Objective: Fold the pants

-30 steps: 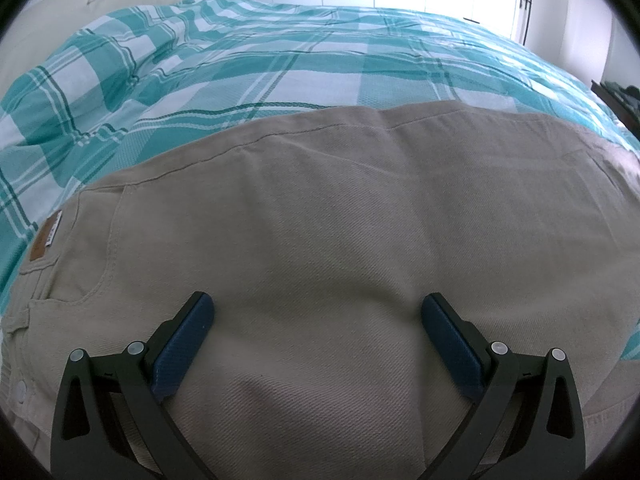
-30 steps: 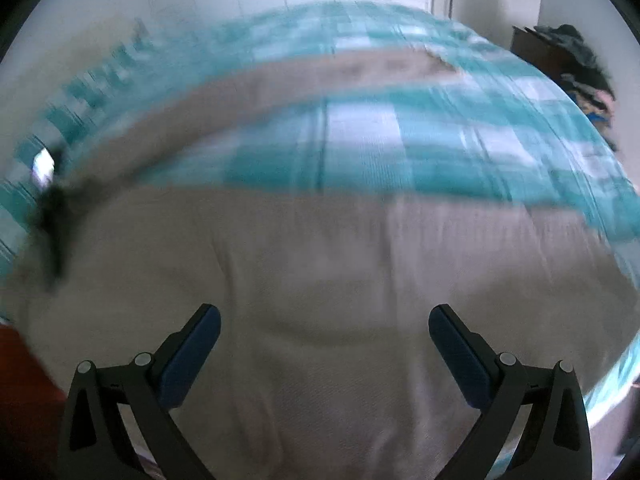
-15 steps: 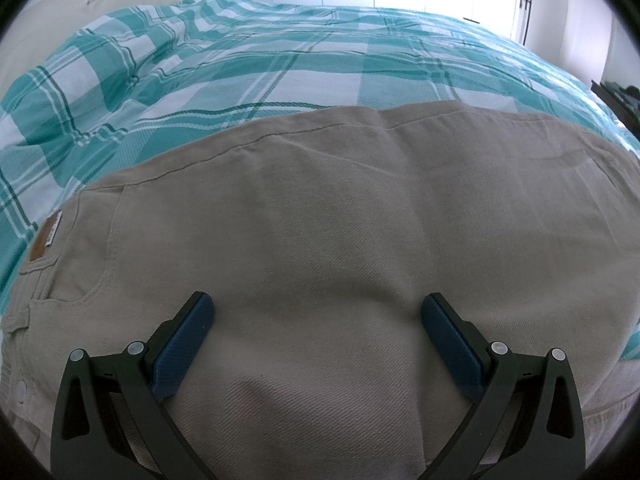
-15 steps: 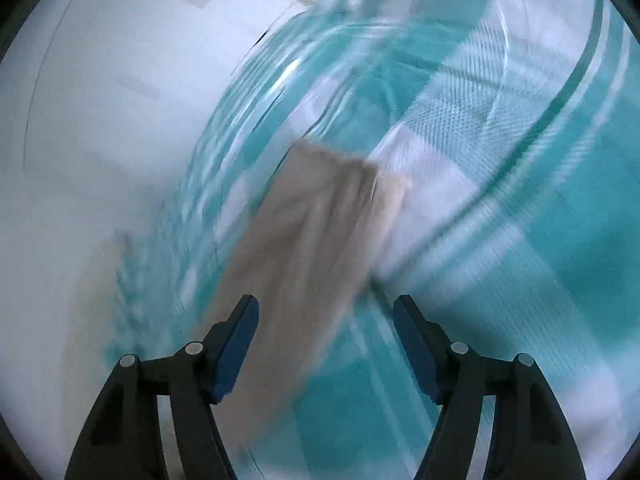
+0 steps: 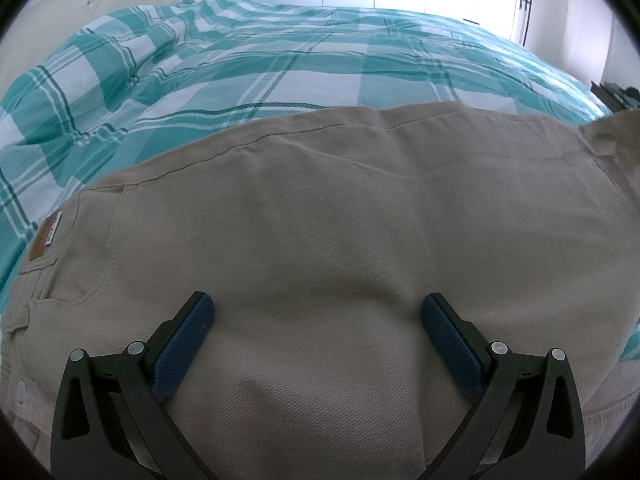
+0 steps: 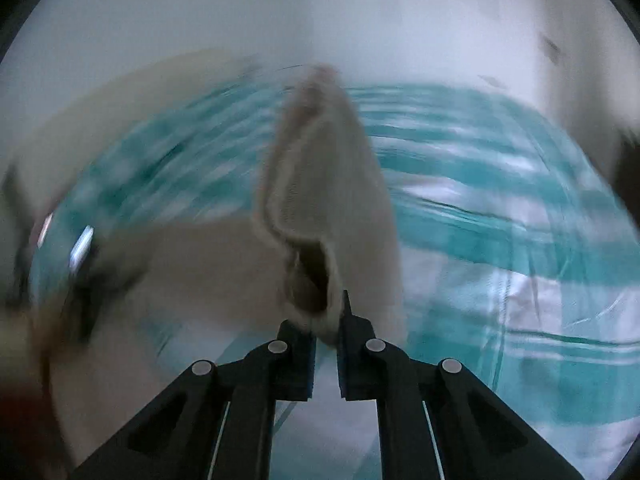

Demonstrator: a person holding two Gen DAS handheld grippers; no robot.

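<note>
Pinching pants (image 6: 324, 208) hem, right hand-held gripper (image 6: 326, 332)

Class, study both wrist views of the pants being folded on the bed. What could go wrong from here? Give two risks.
The right gripper pinches only the leg's hem, so the cloth may slip out as it swings. The left gripper stands open over the pants without clamping them, so they may drag across the checked cover.

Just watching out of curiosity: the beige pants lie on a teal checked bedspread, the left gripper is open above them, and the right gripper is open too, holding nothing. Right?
Not quite. The right gripper is shut on the hem of a pants leg, as the right wrist view shows. The rest holds: the pants lie on the checked bedspread, with the left gripper open above them.
</note>
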